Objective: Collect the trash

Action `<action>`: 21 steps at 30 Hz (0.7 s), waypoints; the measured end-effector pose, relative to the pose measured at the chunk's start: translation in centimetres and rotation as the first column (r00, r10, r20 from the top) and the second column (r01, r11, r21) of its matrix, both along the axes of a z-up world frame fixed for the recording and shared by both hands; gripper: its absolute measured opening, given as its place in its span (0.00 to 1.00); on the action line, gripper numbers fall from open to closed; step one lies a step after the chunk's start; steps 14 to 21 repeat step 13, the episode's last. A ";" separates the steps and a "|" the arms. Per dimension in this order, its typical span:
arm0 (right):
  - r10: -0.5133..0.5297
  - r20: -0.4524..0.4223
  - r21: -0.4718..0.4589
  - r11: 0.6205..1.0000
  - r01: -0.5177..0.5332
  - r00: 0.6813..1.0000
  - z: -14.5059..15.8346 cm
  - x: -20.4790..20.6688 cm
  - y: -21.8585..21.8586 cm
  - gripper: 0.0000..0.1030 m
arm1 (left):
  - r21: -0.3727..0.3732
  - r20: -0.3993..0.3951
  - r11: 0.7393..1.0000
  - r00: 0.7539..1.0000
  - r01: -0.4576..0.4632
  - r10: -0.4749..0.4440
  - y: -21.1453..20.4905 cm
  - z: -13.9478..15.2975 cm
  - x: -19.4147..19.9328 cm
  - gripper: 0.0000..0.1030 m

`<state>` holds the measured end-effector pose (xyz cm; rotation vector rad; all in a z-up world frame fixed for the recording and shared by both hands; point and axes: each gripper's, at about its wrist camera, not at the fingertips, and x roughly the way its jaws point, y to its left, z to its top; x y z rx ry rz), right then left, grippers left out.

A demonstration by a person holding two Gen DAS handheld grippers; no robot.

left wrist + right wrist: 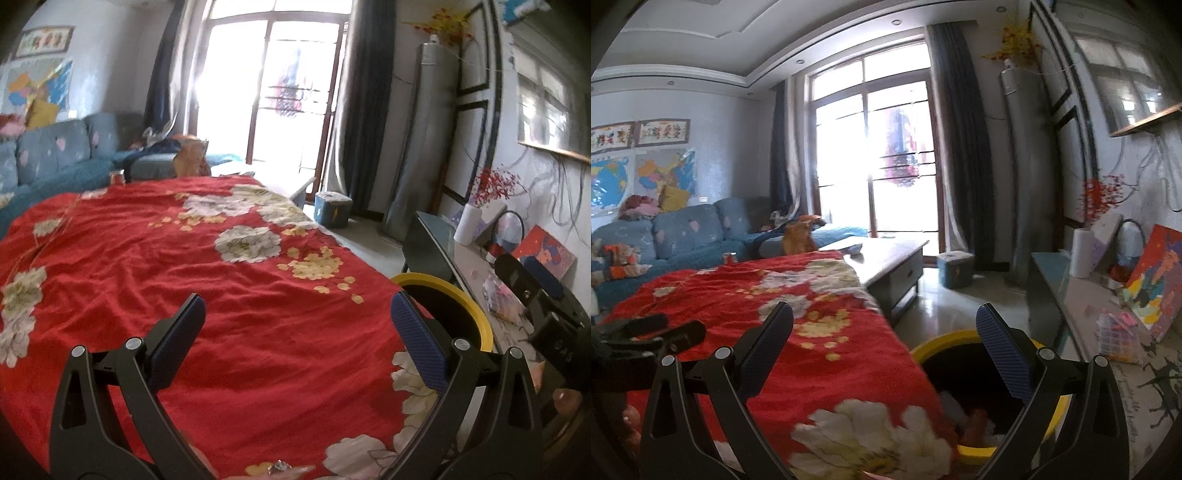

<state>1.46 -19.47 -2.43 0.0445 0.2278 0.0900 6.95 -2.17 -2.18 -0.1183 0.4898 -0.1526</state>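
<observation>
A yellow-rimmed trash bin (938, 345) stands on the floor beside the table's right edge; white and orange trash (975, 421) lies inside it. The bin's rim also shows in the left wrist view (476, 314). My left gripper (297, 325) is open and empty above the red flowered tablecloth (221, 295). My right gripper (884, 336) is open and empty, hovering over the table edge and the bin. The right gripper's body shows at the right of the left wrist view (546, 314). The left gripper's body shows at the left of the right wrist view (650, 332).
A blue sofa (683, 236) runs along the left. A wooden coffee table (890, 258) stands beyond the tablecloth. A side counter (1089, 314) on the right holds a paper roll (1082, 254), a painting and small clutter. A blue stool (955, 267) sits near the window.
</observation>
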 end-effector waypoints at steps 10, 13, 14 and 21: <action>0.486 -0.370 0.155 0.872 -0.464 0.792 1.3 8.2 23.6 0.94 | 0.006 -0.137 0.831 0.823 -0.556 0.551 23.9 0.6 -1.2 0.89; 0.578 -0.470 0.123 0.791 -0.599 0.667 -1.0 9.7 34.8 0.94 | 0.045 -0.247 0.678 0.650 -0.733 0.719 33.4 -1.4 -2.8 0.89; 0.578 -0.470 0.123 0.791 -0.599 0.667 -1.0 9.7 34.8 0.94 | 0.045 -0.247 0.678 0.650 -0.733 0.719 33.4 -1.4 -2.8 0.89; 0.578 -0.470 0.123 0.791 -0.599 0.667 -1.0 9.7 34.8 0.94 | 0.045 -0.247 0.678 0.650 -0.733 0.719 33.4 -1.4 -2.8 0.89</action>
